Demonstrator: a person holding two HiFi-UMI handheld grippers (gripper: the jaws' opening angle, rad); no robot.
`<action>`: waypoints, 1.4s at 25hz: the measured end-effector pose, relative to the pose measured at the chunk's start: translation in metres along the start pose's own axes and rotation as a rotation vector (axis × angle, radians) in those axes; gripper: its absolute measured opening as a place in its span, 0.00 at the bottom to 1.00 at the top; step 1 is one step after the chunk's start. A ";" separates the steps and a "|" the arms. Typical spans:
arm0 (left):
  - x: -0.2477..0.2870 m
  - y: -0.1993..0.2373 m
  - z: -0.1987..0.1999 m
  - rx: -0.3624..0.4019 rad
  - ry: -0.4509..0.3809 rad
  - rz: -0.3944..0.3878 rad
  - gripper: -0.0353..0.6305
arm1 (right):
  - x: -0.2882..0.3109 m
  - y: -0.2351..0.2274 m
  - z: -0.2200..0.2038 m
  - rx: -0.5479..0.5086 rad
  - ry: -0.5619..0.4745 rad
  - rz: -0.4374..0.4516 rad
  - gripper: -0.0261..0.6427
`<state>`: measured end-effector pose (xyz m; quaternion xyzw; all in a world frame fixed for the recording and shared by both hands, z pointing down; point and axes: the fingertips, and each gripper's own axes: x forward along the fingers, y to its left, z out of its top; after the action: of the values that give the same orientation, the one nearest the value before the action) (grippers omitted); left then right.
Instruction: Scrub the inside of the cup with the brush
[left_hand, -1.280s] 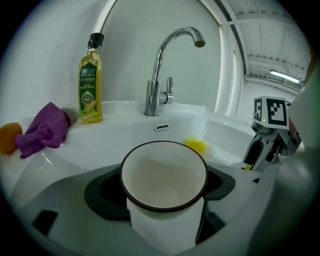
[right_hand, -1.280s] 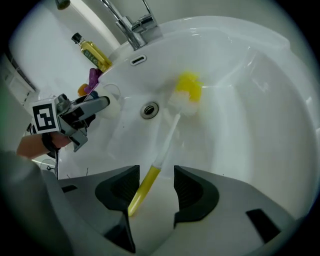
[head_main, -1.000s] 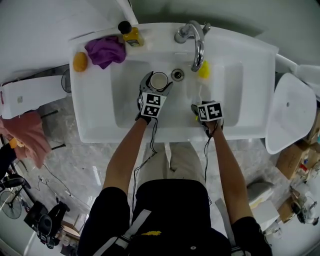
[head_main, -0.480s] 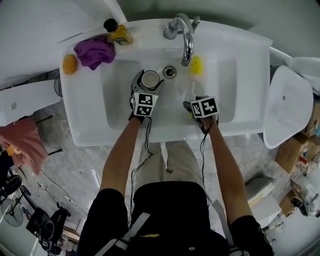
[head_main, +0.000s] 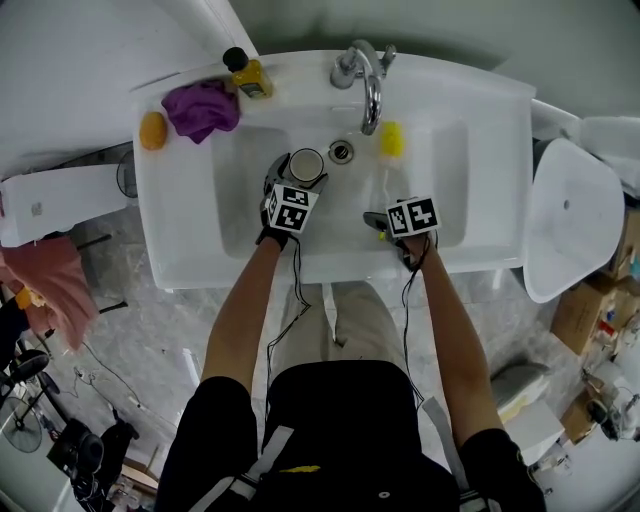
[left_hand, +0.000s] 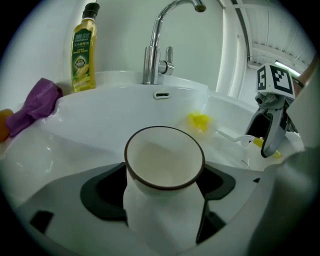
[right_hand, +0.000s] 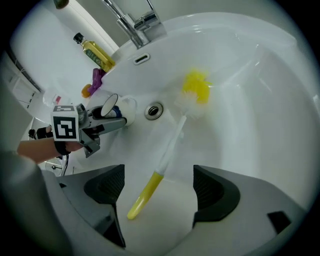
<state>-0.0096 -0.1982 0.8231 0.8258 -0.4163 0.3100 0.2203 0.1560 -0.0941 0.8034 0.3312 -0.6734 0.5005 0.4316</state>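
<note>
Jaws of left gripper (left_hand: 161, 189) grip cup (left_hand: 164, 159); bottle (left_hand: 83, 50), cloth (left_hand: 35, 105) beyond.

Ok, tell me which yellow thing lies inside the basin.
The brush, head by the drain; the bottle and the round yellow thing sit on the rim.

White brown-rimmed cup (left_hand: 164, 160), yellow-headed brush (right_hand: 170, 145) lying in sink (right_hand: 240, 100)

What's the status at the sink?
Left gripper shut on cup. Right gripper open, jaws just opened; brush lies loose between them in sink. Nothing in the way.
</note>
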 end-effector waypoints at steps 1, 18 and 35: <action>-0.005 0.000 -0.001 0.002 0.004 0.004 0.68 | -0.005 0.001 0.000 0.012 -0.013 0.006 0.67; -0.211 0.006 0.125 -0.099 -0.237 0.274 0.08 | -0.157 0.041 0.060 0.039 -0.502 -0.148 0.15; -0.281 -0.025 0.192 -0.097 -0.397 0.139 0.08 | -0.244 0.106 0.085 -0.098 -0.736 -0.193 0.08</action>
<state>-0.0556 -0.1492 0.4889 0.8284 -0.5219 0.1353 0.1518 0.1415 -0.1430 0.5293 0.5297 -0.7721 0.2725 0.2216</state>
